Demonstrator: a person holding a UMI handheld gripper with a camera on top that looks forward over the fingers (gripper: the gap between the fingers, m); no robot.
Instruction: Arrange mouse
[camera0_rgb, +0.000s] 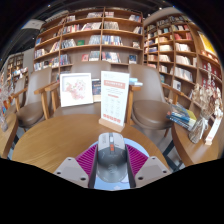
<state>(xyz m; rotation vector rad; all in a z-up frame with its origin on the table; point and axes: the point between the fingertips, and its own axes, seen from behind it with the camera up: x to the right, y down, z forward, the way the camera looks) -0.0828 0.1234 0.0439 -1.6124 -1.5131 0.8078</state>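
You have the mouse (110, 158) right between the fingers of your gripper (110, 165), low and close to the camera. Its grey body fills the gap between the two pink pads (87, 157), and both pads look pressed against its sides, so the gripper reads as clamped on the mouse.

The mouse's long axis runs straight ahead, in line with the fingers, with its narrower end pointing away from you toward the table (50, 135). That means whatever way you turn the gripper, the mouse turns with it; its heading on the table will be set by your wrist.

The round wooden table lies just beyond and below the fingers. Whether the mouse touches the tabletop or hangs above it cannot be told from here. Straight ahead of the mouse stands an upright sign (115, 98), near the table's middle, and to its left a second card (76, 89). Chairs (150, 108) ring the far side, with bookshelves (95, 40) behind.

My judgement: the open wood between the fingers and the sign is the likely place to set it, so keep the mouse's nose clear of that sign.
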